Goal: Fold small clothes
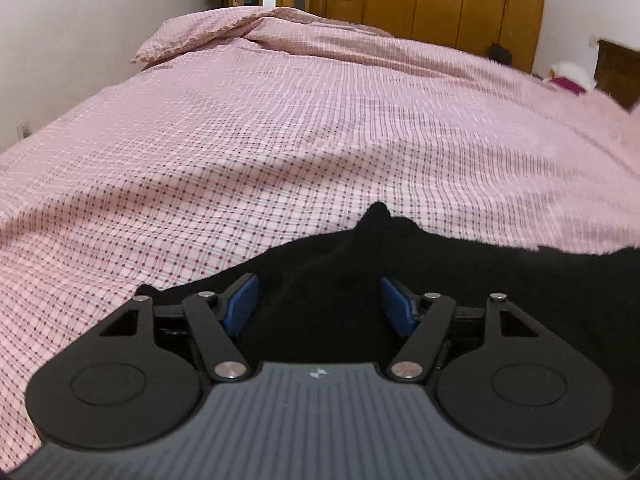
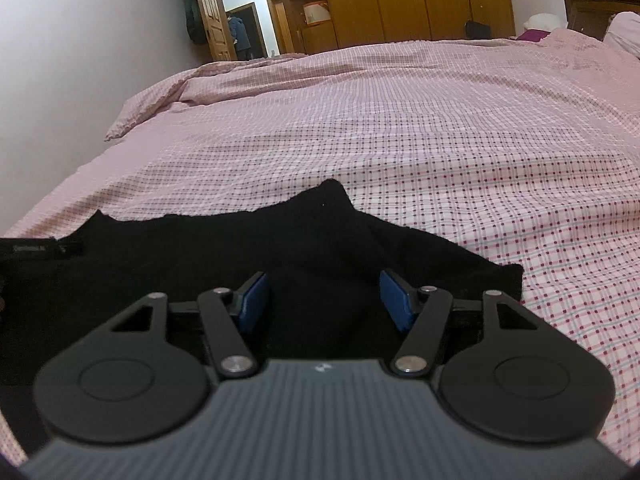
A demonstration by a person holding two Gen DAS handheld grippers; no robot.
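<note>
Black garment (image 1: 400,256) spread flat on pink checked bedspread (image 1: 280,128), near bed edge. Left gripper (image 1: 320,300) low over garment's left part, blue pads (image 1: 240,304) wide apart, clamping nothing. Right gripper (image 2: 324,298) low over garment (image 2: 240,248) right part, pads (image 2: 254,304) also spread, nothing held. Raised peak of fabric just ahead of each. Wooden wardrobe (image 2: 420,0) behind bed, open doorway (image 2: 244,20) far left.

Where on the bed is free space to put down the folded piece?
The pink checked bedspread lies bare beyond the black garment, up to the rumpled quilt edge at the far left, and also to the garment's right. The near edge is crowded: both open grippers, left gripper and right gripper, sit over the garment.
</note>
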